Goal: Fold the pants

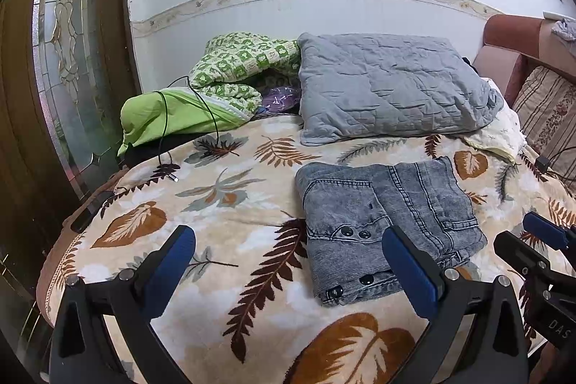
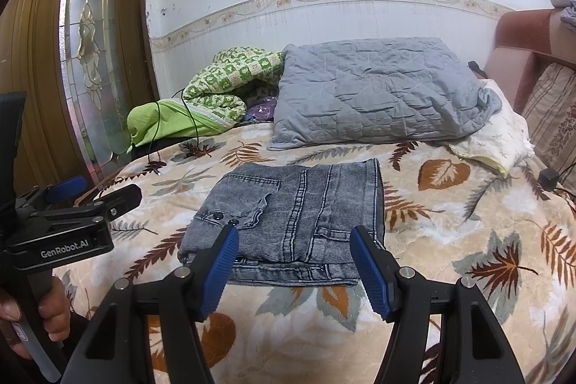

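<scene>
A pair of grey washed denim pants [image 1: 388,222] lies folded into a compact rectangle on the leaf-patterned blanket, with its snap buttons towards me. In the right wrist view the folded pants [image 2: 295,222] sit just beyond my right gripper [image 2: 293,240], whose blue pads stand apart with nothing between them. My left gripper [image 1: 288,240] is open too, over the blanket to the left of the pants, holding nothing. Each gripper shows at the edge of the other's view: the right gripper [image 1: 540,240] and the left gripper [image 2: 93,191].
The leaf-patterned blanket [image 1: 223,189] covers the bed. At the back lie a grey quilted pillow [image 1: 392,89], a green patterned quilt [image 1: 230,71] and a black cable [image 1: 172,146]. A wooden door with glass [image 2: 90,60] stands left, a sofa arm [image 2: 525,35] right. A person's hand [image 2: 50,312] grips the left handle.
</scene>
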